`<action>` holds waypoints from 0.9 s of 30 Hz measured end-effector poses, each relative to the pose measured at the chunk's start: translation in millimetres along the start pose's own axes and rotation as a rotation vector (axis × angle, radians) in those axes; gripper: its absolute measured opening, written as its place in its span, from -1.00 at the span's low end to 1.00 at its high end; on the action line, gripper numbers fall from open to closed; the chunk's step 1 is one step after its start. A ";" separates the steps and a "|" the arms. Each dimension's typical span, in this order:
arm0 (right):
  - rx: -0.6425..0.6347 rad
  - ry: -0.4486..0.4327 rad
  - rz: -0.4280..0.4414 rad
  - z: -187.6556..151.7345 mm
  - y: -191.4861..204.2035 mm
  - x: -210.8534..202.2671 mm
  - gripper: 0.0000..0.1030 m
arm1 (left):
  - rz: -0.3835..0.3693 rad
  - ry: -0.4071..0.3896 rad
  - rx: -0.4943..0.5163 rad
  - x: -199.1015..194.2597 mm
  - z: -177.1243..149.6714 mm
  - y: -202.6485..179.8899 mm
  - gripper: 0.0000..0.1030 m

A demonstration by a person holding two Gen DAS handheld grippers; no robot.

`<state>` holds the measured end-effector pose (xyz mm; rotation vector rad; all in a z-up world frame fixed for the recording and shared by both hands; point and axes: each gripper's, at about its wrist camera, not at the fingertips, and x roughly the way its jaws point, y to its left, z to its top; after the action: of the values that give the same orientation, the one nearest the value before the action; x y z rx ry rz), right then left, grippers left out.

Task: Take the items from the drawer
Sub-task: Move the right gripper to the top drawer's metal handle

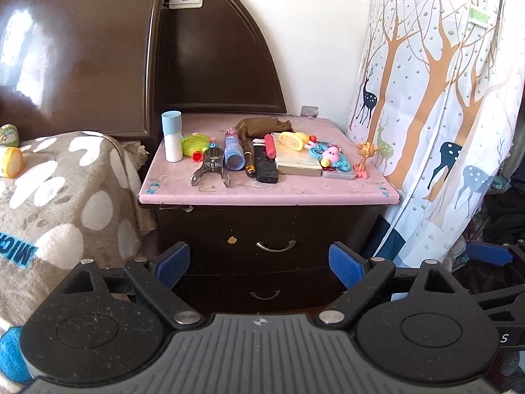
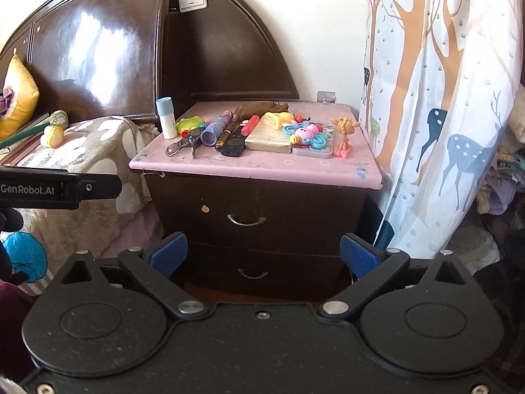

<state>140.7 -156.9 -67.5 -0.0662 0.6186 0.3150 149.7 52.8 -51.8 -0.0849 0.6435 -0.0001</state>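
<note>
Both grippers hang well short of the nightstand (image 1: 262, 226), fingers spread wide and holding nothing. The left gripper (image 1: 259, 264) faces the upper drawer (image 1: 259, 229), whose curved metal handle (image 1: 275, 247) sits just above and between its blue pads (image 1: 174, 261). The right gripper (image 2: 261, 254) frames the lower drawer (image 2: 262, 271) between its fingers. Both drawers are dark brown wood, fully closed. The pink top (image 1: 269, 190) carries a row of clutter: a white bottle (image 1: 172, 136), a black remote (image 1: 265, 164), a toy giraffe (image 1: 364, 159).

Left claw (image 1: 259, 264) agape, empty; right claw (image 2: 264, 252) likewise.
</note>
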 end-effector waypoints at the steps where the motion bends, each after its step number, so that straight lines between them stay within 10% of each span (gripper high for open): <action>1: -0.014 -0.007 -0.008 2.8 -0.9 3.7 0.97 | 0.008 0.008 0.004 7.2 0.9 -0.1 0.79; 14: -0.256 -0.162 -0.094 13.5 -8.7 49.7 0.97 | 0.011 0.067 -0.034 74.0 -4.7 14.6 0.79; 18: -0.418 -0.039 -0.087 14.0 3.0 77.2 0.97 | 0.002 0.072 -0.038 85.1 -6.8 20.6 0.79; 27: -0.576 -0.057 -0.066 18.3 28.6 117.2 0.94 | -0.022 0.050 -0.044 98.6 -12.9 39.0 0.79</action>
<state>232.2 -95.1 -119.7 -0.6268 0.4526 0.4215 219.8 88.0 -124.2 -0.1345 0.6926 -0.0099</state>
